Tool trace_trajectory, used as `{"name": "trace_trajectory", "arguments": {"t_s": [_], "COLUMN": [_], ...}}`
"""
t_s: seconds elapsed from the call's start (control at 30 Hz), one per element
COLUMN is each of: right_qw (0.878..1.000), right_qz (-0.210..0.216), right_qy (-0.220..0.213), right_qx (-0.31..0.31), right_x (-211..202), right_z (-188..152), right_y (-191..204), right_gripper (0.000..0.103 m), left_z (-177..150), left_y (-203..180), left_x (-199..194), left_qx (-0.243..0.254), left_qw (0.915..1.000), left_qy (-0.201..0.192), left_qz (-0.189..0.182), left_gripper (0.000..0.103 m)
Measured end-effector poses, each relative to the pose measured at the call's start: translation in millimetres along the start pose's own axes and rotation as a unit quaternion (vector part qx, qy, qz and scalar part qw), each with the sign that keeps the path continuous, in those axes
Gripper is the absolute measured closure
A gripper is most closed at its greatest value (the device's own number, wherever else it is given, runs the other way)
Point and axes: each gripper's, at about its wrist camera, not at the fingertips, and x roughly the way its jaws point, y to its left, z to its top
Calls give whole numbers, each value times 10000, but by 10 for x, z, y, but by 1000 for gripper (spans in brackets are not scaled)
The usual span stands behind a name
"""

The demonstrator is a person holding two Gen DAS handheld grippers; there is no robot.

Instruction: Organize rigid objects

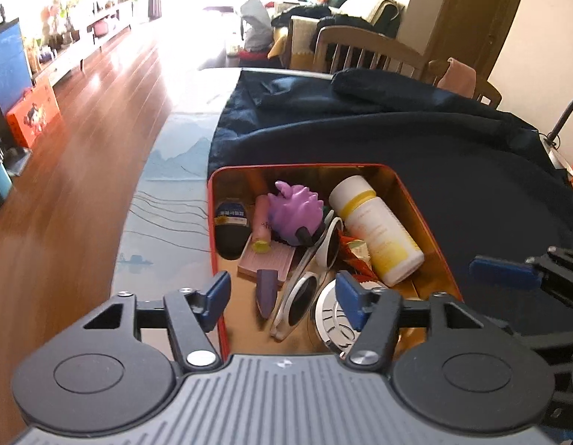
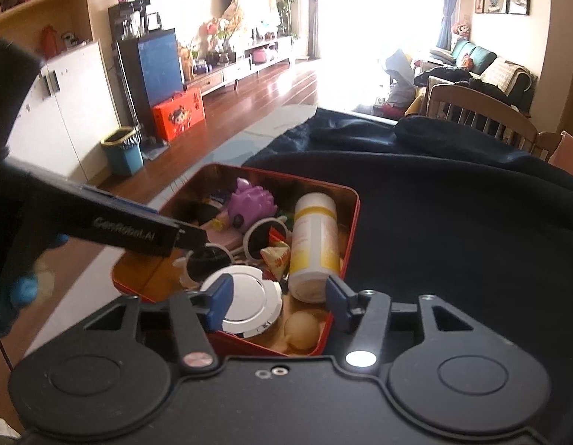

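Red metal on the outside and gold inside, the tin box stands on a dark blue cloth that covers the table. All the small things are already in this box. A white bottle with yellow marks lies on its side along the right wall. Beside it is a purple spiky toy, which rests on a pink tube and a pink flat case. A black oval brush lies at the left wall. White sunglasses lie across the middle, with an orange snack packet between them and the bottle. A small dark purple piece lies near the front, and a round silver disc is at the front edge.

I hold my left hand-held gripper just above the front of the box. Its blue fingers are wide apart and hold nothing.

My right hand-held gripper hangs over the near corner of the box, also wide and with nothing between its fingers. From this side I see the silver disc just behind my left finger, the bottle near my right finger, and a pale round ball in the near corner.
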Motion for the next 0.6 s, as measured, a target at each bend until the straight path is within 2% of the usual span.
{"name": "trace_trajectory", "arguments": {"t_s": [0.23, 0.37, 0.6], "right_qw": [9991, 9981, 9949], "right_qz": [61, 60, 64], "right_qy": [-287, -499, -826], "right_qx": [291, 360, 573], "right_x": [-231, -386, -622], "right_z": [25, 56, 88], "right_y": [-22, -8, -23], "right_gripper": [36, 22, 4], "left_z": [-72, -90, -125], "left_y": [-34, -51, -67], "left_x": [-311, -505, -740], "left_qx": [105, 112, 163], "left_qw": [9994, 9985, 9969], "left_qy": [-299, -497, -693], "left_qz": [-109, -203, -326], "left_gripper": [39, 28, 20]}}
